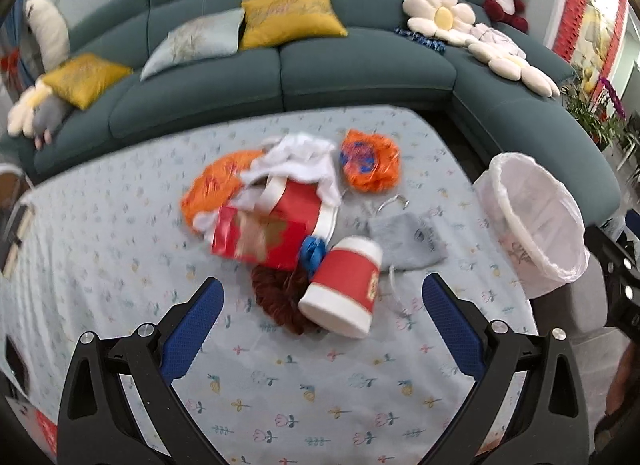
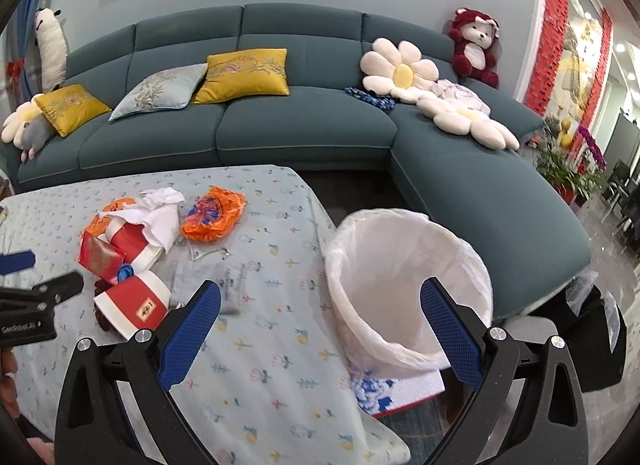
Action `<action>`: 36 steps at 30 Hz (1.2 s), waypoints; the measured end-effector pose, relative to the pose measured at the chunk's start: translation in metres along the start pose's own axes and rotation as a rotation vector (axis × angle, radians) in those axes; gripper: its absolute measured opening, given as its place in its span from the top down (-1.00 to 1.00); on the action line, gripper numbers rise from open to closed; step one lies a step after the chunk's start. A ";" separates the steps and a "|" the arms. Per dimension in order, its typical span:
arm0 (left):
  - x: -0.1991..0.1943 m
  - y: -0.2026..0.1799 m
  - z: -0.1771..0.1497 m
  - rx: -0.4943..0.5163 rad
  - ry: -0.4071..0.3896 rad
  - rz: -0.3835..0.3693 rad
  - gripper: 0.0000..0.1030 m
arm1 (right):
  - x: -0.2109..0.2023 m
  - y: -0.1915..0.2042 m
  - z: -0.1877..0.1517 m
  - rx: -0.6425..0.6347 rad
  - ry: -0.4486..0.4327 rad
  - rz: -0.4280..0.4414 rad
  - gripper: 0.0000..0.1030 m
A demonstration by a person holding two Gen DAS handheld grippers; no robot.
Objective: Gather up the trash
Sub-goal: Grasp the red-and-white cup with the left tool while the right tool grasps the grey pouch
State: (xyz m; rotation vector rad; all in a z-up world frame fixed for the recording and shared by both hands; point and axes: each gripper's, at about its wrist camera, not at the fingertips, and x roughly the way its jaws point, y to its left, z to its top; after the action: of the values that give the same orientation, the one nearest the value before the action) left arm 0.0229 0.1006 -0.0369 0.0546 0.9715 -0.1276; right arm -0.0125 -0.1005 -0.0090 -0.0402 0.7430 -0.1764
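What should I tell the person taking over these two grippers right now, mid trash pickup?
Left gripper: open, empty, aimed at the trash pile.
Right gripper: open, empty, facing the bin.
On the table: a red and white paper cup on its side nearest the left gripper, a red carton, white tissue, two orange wrappers, and a grey pouch.
Done: nothing visible in the lined bin beside the table.
Left: every piece; the cup looks like the easiest start.
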 end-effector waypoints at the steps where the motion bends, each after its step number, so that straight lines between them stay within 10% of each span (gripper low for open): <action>1: 0.007 0.006 -0.003 -0.006 0.015 0.004 -0.85 | 0.006 0.006 0.000 -0.006 0.001 0.000 -0.86; 21: 0.094 0.003 -0.023 -0.011 0.052 -0.081 -0.76 | 0.113 0.064 -0.009 -0.013 0.142 0.117 -0.83; 36: 0.098 -0.008 -0.022 0.006 0.044 -0.144 -0.01 | 0.169 0.086 -0.032 -0.051 0.281 0.211 0.13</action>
State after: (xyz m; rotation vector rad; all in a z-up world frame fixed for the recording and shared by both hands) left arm 0.0584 0.0864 -0.1301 -0.0070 1.0185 -0.2623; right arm 0.1006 -0.0443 -0.1537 0.0152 1.0263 0.0400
